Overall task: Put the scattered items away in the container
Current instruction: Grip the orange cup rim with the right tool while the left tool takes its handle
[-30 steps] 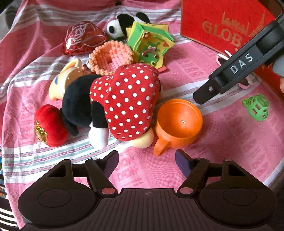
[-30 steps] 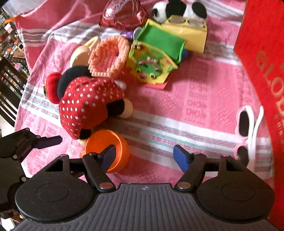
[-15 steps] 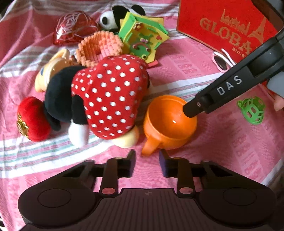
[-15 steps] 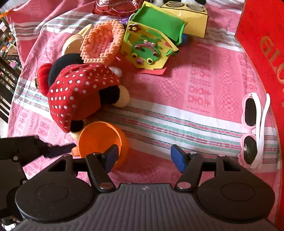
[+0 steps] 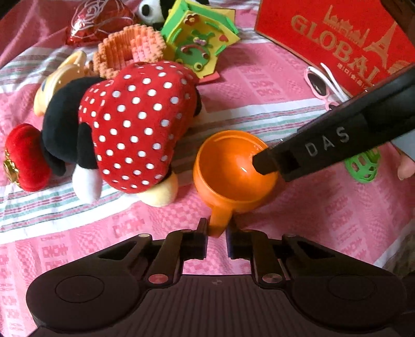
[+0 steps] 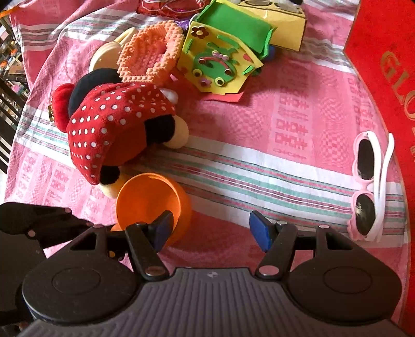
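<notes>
The L gripper [image 5: 217, 230] is closing on the handle of the orange cup [image 5: 233, 168]. The handle sits between its two fingers [image 5: 201, 237] and both look to touch it. The cup sits upright on the pink cloth [image 5: 298, 220], near the middle, w/ its handle pointing to the near side.

The R gripper [image 6: 210, 228] is about half open and holds nothing. Its left finger [image 6: 162, 228] is over the near rim of the cup; can't tell if it touches. In the L view one black finger of the R gripper pokes over the cup's right rim.

The polka-dot plush [image 5: 129, 124] lies just left of the cup, its pale foot close to the cup's side. Its red bow [image 5: 24, 158] is at the far left. Past it are a peach basket [image 5: 129, 49], a foam craft [image 5: 202, 44], a panda [image 5: 153, 10] and a red heart [image 5: 101, 20], all bunched at the far side.

The red box [image 5: 332, 41] w/ gold letters is far right. Pink sunglasses [image 6: 371, 186] lie right beside its near edge. A green ball [image 5: 363, 166] is right of the cup, partly hidden behind the R gripper. A fingertip [image 5: 406, 168] shows at the right edge.
</notes>
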Tool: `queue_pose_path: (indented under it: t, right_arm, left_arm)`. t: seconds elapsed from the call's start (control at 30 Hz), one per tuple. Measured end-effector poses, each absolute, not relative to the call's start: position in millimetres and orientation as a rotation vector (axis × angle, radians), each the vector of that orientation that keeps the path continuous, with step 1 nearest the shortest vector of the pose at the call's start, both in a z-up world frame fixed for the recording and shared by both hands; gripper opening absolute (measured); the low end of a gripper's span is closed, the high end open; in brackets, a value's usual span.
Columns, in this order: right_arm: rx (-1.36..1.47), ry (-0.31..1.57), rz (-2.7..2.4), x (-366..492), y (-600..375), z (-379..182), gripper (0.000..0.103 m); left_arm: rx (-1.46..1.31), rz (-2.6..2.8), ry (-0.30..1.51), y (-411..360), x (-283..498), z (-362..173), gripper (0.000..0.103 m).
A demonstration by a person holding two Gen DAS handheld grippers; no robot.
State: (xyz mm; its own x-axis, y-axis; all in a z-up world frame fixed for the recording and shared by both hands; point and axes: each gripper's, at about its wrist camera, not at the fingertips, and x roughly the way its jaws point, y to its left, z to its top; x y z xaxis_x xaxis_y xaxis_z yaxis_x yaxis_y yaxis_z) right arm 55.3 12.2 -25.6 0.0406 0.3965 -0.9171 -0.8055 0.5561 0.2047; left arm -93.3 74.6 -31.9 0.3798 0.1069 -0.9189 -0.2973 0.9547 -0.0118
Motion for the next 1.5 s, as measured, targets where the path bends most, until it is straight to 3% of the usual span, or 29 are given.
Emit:
queue_pose_path:
  t: [0.57, 0.73, 0.8, 0.9, 1.1, 1.23, 1.3, 1.37, 1.4, 1.43, 1.5]
  right_arm:
    - [-0.399, 1.197, 0.94, 58, 4, -24, 0.063]
    - [-0.387, 1.178, 0.971, 57, 3, -19, 0.033]
    - [-0.39, 1.176, 0.973, 58, 4, -18, 0.031]
    - [-0.388, 1.177, 0.963, 60, 3, -19, 0.031]
    - [-0.379, 1.197, 0.938, 67, 0, -24, 0.031]
    - [-0.373, 1.212, 0.941, 67, -1, -27, 0.031]
    - [-0.378, 1.212, 0.941, 67, -1, -27, 0.031]
    - [-0.377, 1.215, 0.94, 67, 0, -28, 0.032]
    - [-0.375, 1.215, 0.939, 68, 1, -28, 0.032]
    - [-0.373, 1.214, 0.935, 69, 1, -28, 0.032]
    - [-0.359, 1.207, 0.922, 72, 0, -27, 0.037]
  left_arm:
    - [-0.296, 0.229, 1.193, 76, -85, -37, 0.014]
    - [-0.463, 0.204, 1.188, 83, -83, -38, 0.017]
    - [-0.475, 0.204, 1.181, 84, -83, -38, 0.017]
    - [-0.414, 0.222, 1.174, 80, -88, -37, 0.032]
    - [-0.351, 0.218, 1.138, 81, -95, -30, 0.038]
    - [-0.288, 0.194, 1.075, 75, -95, -18, 0.054]
    - [-0.244, 0.179, 1.071, 70, -91, -17, 0.055]
    - [-0.204, 0.17, 1.076, 64, -87, -17, 0.054]
    - [-0.181, 0.171, 1.077, 61, -84, -20, 0.037]
    - [-0.166, 0.172, 1.083, 60, -83, -21, 0.014]
    - [-0.184, 0.163, 1.096, 63, -83, -25, 0.011]
